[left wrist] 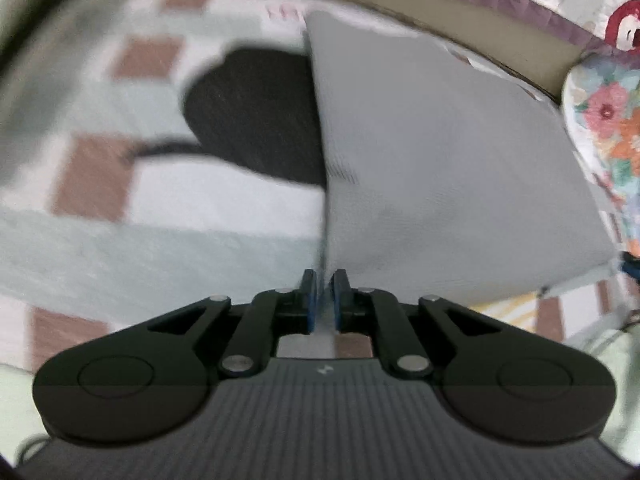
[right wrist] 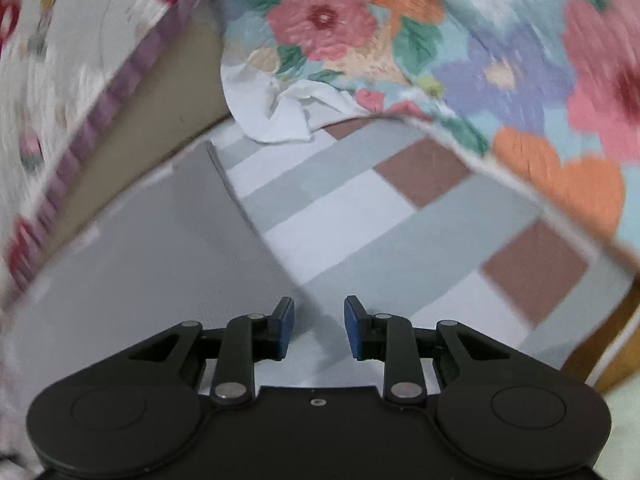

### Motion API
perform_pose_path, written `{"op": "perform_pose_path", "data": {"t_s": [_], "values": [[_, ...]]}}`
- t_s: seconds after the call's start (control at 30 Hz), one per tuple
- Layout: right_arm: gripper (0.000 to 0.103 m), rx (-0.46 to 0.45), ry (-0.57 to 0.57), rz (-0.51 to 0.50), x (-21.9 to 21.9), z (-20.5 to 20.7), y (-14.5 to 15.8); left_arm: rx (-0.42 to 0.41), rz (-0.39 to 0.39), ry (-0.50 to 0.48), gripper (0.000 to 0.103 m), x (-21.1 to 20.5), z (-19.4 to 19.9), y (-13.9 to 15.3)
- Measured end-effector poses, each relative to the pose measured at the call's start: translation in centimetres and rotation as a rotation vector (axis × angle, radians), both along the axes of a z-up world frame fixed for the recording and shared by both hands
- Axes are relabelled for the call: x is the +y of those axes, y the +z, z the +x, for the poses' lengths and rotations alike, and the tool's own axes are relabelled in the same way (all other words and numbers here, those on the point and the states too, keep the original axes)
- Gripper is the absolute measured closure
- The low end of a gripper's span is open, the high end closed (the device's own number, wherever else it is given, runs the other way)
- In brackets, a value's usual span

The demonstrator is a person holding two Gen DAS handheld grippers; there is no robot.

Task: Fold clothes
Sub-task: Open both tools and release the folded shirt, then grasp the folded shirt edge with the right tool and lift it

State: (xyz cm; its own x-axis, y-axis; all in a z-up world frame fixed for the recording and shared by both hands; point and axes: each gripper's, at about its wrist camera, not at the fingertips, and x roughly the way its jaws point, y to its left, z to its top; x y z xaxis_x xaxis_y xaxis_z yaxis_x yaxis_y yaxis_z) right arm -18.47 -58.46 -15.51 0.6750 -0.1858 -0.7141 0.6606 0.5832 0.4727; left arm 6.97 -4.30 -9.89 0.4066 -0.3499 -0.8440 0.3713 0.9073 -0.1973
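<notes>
A light grey garment (left wrist: 440, 168) is lifted off the checked bedspread (left wrist: 160, 240). My left gripper (left wrist: 324, 280) is shut on its near corner, and the cloth rises as a sheet ahead and to the right. In the right wrist view the same grey garment (right wrist: 140, 248) lies flat at the left. My right gripper (right wrist: 319, 316) is open and empty, just above the garment's right edge on the checked bedspread (right wrist: 380, 240). A dark garment (left wrist: 248, 120) lies on the bed, left of the lifted grey cloth.
A floral quilt (right wrist: 480, 60) is bunched along the right side of the bed and also shows in the left wrist view (left wrist: 608, 120). A crumpled white cloth (right wrist: 280, 112) lies by it. A purple-trimmed patterned cover (right wrist: 60, 100) and beige board (right wrist: 160, 108) border the far side.
</notes>
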Motion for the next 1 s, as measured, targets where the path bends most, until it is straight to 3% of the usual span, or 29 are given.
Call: {"op": "perform_pose_path", "data": {"t_s": [0.07, 0.13, 0.23, 0.37, 0.43, 0.57, 0.8, 0.83, 0.9, 1.0], "values": [[0.068, -0.077, 0.004, 0.166, 0.0, -0.6, -0.7, -0.16, 0.083, -0.039, 0.085, -1.6, -2.1, 2.4], [0.068, -0.109, 0.01, 0.282, 0.1, -0.9, -1.6, -0.233, 0.045, -0.07, 0.073, -3.0, -3.8, 3.6], [0.067, -0.111, -0.025, 0.298, 0.2, -0.6, -2.5, -0.145, -0.052, -0.156, 0.071, -6.9, -4.1, 2.7], [0.064, -0.115, -0.054, 0.314, 0.1, 0.2, -3.0, -0.075, -0.025, -0.273, 0.07, -13.5, -3.9, 0.9], [0.054, -0.131, -0.067, 0.302, 0.0, 0.4, -2.8, -0.032, -0.04, -0.297, 0.067, -15.3, -3.8, 0.1], [0.053, -0.162, -0.091, 0.305, -0.2, 0.3, -3.1, 0.005, -0.024, -0.307, 0.066, -16.1, -3.7, -1.8], [0.047, -0.237, -0.1, 0.337, -0.7, 1.7, -3.9, 0.061, -0.071, -0.252, 0.066, -14.7, -2.7, -3.1], [0.054, -0.24, -0.087, 0.333, -0.7, 2.3, -3.9, 0.059, -0.072, -0.245, 0.064, -14.8, -2.9, -3.2], [0.086, -0.199, 0.018, 0.271, -0.5, 4.4, -3.7, 0.052, -0.071, -0.238, 0.062, -14.8, -3.0, -3.3], [0.086, -0.169, 0.067, 0.18, 0.4, 5.5, -3.0, 0.049, -0.079, -0.235, 0.062, -14.4, -3.0, -3.3]]}}
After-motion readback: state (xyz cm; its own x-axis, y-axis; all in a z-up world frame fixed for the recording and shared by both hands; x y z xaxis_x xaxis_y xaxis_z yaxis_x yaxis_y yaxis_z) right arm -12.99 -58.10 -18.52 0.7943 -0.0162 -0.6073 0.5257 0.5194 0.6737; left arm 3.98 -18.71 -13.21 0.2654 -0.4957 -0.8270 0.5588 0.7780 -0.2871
